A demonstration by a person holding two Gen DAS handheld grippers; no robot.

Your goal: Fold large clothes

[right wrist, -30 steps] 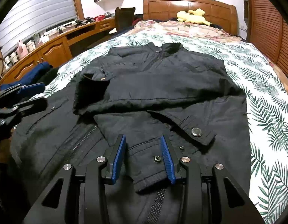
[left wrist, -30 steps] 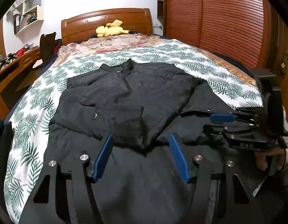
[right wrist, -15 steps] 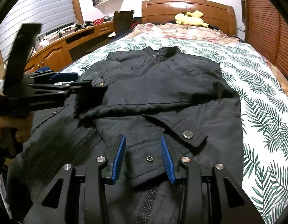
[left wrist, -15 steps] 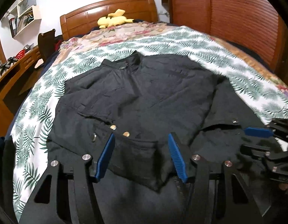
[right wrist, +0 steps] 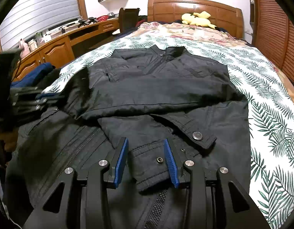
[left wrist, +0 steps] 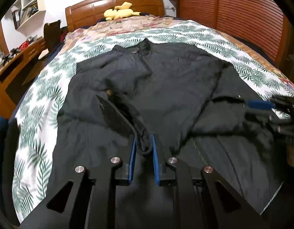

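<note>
A large black jacket (left wrist: 177, 87) lies spread on the bed, collar toward the headboard, both sleeves folded across the body. My left gripper (left wrist: 143, 143) is shut on the left sleeve's cuff (left wrist: 143, 139), which rises from the jacket into the pads. In the right wrist view the jacket (right wrist: 166, 87) fills the middle. My right gripper (right wrist: 146, 148) is open, its blue pads either side of the right sleeve's cuff (right wrist: 156, 164) with its snaps. The right gripper also shows in the left wrist view (left wrist: 261, 105), and the left one, blurred, in the right wrist view (right wrist: 40, 97).
The bed has a leaf-print cover (left wrist: 42, 99) and a wooden headboard (left wrist: 112, 5) with a yellow plush toy (left wrist: 120, 11). A wooden desk (right wrist: 57, 43) and dark chair (right wrist: 128, 19) stand at the left. Slatted wooden doors (left wrist: 232, 15) are at the right.
My left gripper has closed on the left sleeve's cuff, which it straddled open half a second ago. My right gripper stays open and has moved slightly over the right cuff.
</note>
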